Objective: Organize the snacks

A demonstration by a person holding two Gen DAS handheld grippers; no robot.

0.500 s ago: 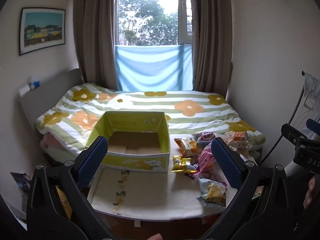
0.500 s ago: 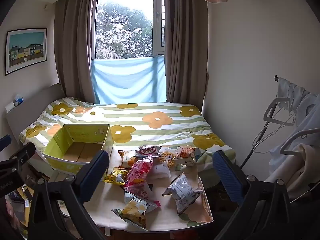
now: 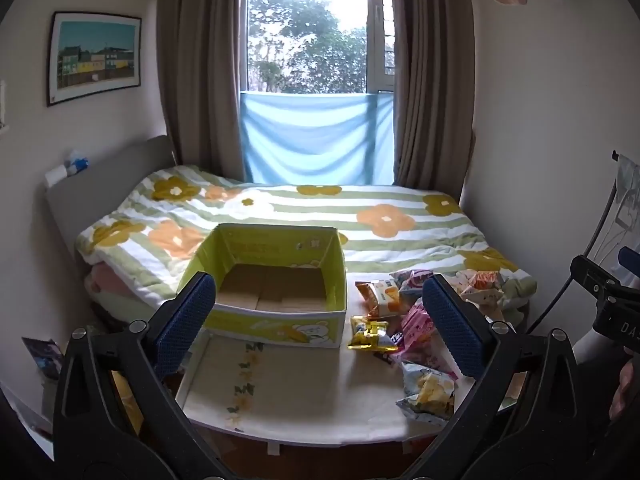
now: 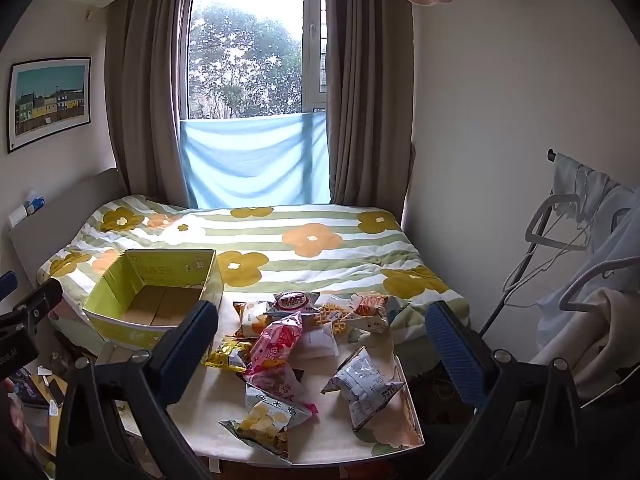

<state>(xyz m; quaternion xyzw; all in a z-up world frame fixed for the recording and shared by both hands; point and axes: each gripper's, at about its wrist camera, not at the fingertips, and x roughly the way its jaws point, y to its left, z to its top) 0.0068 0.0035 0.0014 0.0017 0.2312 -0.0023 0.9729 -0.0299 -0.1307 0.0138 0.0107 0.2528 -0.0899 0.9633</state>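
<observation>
An empty yellow-green cardboard box (image 3: 276, 280) (image 4: 156, 296) stands at the back left of a small white table (image 3: 304, 400) (image 4: 216, 400). A heap of several snack packets lies on the table's right half: a pink packet (image 4: 276, 344), a gold packet (image 3: 370, 334) (image 4: 226, 354), a grey packet (image 4: 364, 386) and a packet with yellow chips (image 3: 426, 394) (image 4: 264, 424). My left gripper (image 3: 320, 320) is open and empty, held above the table's front. My right gripper (image 4: 320, 336) is open and empty, above the heap.
The table stands against a bed with a flowered quilt (image 3: 320, 216) (image 4: 280, 240). A drying rack with clothes and hangers (image 4: 580, 272) stands on the right. Clutter lies on the floor to the left (image 4: 36, 400). The right gripper shows at the left wrist view's right edge (image 3: 608, 296).
Both grippers have stayed nearly still, with only a slight shift of view. Nothing on the table has moved.
</observation>
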